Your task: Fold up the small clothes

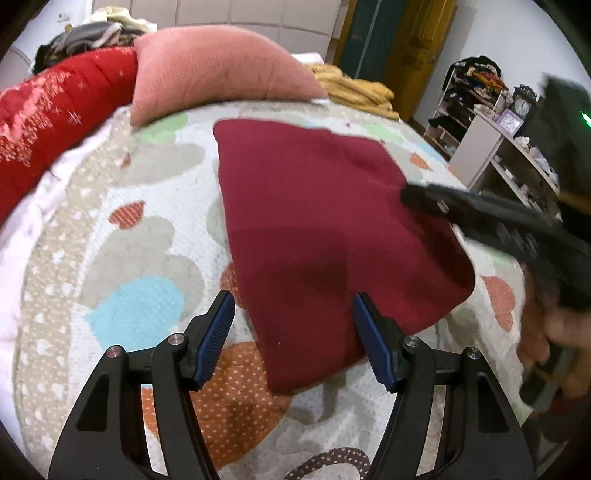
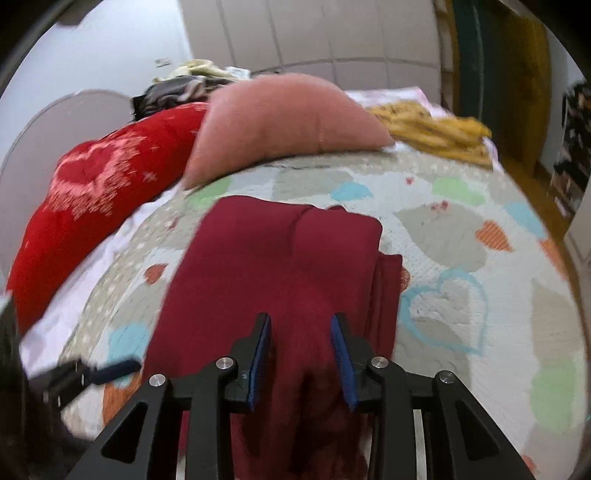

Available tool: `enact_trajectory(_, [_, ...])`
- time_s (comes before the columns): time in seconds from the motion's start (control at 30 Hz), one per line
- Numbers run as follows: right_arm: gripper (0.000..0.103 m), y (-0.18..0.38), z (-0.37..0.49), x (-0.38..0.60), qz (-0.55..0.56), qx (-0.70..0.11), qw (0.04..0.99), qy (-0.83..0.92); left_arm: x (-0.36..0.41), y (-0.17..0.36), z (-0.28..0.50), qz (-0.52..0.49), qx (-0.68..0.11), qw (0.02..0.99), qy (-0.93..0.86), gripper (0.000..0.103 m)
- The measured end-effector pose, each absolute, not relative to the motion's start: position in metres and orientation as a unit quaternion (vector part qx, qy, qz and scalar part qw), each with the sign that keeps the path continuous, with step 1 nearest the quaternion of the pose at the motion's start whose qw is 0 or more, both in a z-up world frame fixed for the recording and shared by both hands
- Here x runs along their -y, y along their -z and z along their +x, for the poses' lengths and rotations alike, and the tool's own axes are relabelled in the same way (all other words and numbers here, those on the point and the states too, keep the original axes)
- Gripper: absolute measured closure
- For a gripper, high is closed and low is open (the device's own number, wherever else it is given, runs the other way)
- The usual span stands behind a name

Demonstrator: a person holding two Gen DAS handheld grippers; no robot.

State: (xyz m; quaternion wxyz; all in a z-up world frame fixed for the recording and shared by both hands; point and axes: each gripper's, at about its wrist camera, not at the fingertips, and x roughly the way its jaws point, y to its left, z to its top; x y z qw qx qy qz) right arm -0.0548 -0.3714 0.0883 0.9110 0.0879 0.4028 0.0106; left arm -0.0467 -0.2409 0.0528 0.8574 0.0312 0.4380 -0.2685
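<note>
You're clearly in somebody's bedroom here. You've got a bed with a heart-patterned quilt (image 1: pixel 140 206), a pink pillow (image 1: pixel 218 70) and a red blanket (image 1: pixel 55 110) bunched at the head, plus a heap of loose clothes (image 1: pixel 88 35) behind them. Off to the side there's an open shelf unit (image 1: pixel 509 162) crammed with household stuff and a small clock (image 1: pixel 522 105) on top. Wooden door (image 1: pixel 417 40) in the back too.

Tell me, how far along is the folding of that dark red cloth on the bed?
Looks mostly done: the dark red knit garment lies flat on the heart-patterned quilt, doubled over, with layered edges showing on one side. In hand: nothing is gripped. The left gripper is open at its near edge, and the right gripper, jaws apart, hovers over it. Left: perhaps a final fold or tidy; a jumbled clothes pile lies behind the pillows.
</note>
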Motion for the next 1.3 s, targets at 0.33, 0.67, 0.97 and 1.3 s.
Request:
enact_trajectory(0.33, [0.065,-0.041,-0.088,0.372,0.085,-0.425,0.901,0.013,0.231,-0.045,-0.059,0.028,-0.453,0.858,0.241,0.036])
enact_trajectory(0.67, [0.063,-0.075,-0.13,0.361,0.111,-0.398,0.91,0.022,0.219,-0.058,-0.087,0.035,-0.421,0.883,0.207,0.036])
enact_trajectory(0.97, [0.052,-0.086,-0.162,0.369,0.137,-0.372,0.917,0.052,0.198,-0.069,-0.102,0.009,-0.405,0.894,0.192,0.036])
enact_trajectory(1.3, [0.051,-0.1,-0.178,0.354,0.13,-0.358,0.924,0.045,0.199,-0.085,-0.12,0.027,-0.375,0.908,0.184,0.036])
